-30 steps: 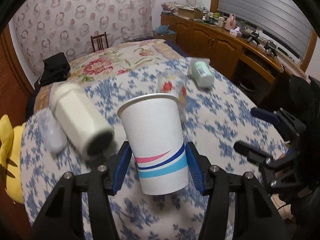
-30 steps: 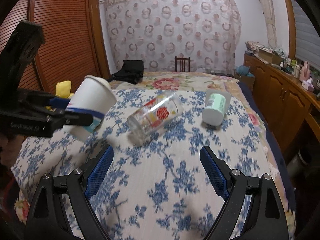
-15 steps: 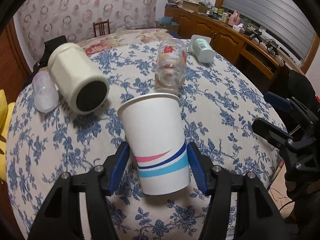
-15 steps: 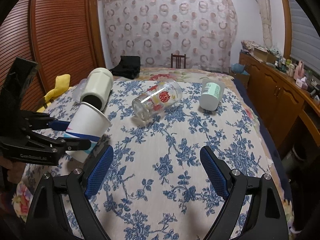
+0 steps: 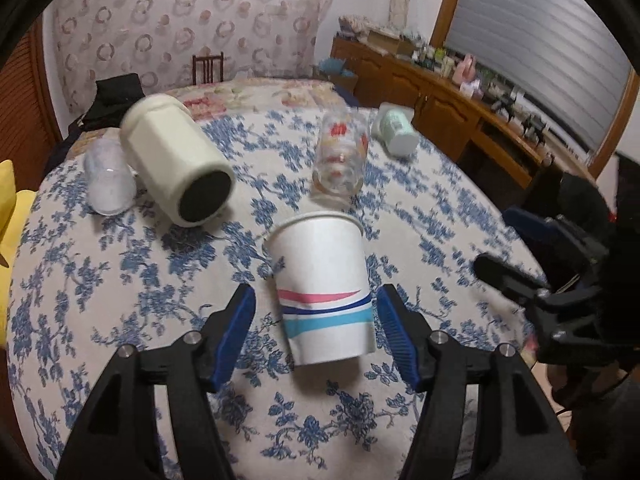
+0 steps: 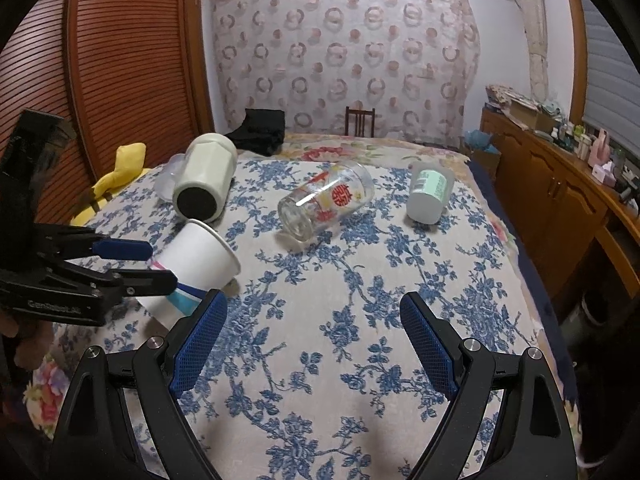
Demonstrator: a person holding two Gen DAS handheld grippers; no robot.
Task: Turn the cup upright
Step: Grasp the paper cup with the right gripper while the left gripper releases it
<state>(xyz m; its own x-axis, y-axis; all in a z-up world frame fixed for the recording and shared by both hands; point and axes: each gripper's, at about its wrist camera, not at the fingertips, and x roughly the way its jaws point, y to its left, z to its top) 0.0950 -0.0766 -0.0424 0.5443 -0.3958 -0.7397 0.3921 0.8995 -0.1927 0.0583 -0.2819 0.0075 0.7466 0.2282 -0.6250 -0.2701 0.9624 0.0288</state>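
A red double-happiness character (囍) is showing on the glass (image 6: 326, 203) lying near the far edge of the bed (image 6: 360, 320). Pale lettering on the left gripper (image 6: 160, 264) body is showing too blurred to read. The label on the green cup (image 6: 429, 192) is illegible.

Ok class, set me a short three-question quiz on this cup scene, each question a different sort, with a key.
1. Fill in: the right gripper has its jaws ___.
2. The jaws on either side of the paper cup belong to: A the left gripper; B the right gripper; C neither.
3. True or false: the glass tumbler stands upright.
Key: 1 open; 2 A; 3 false, it lies on its side.
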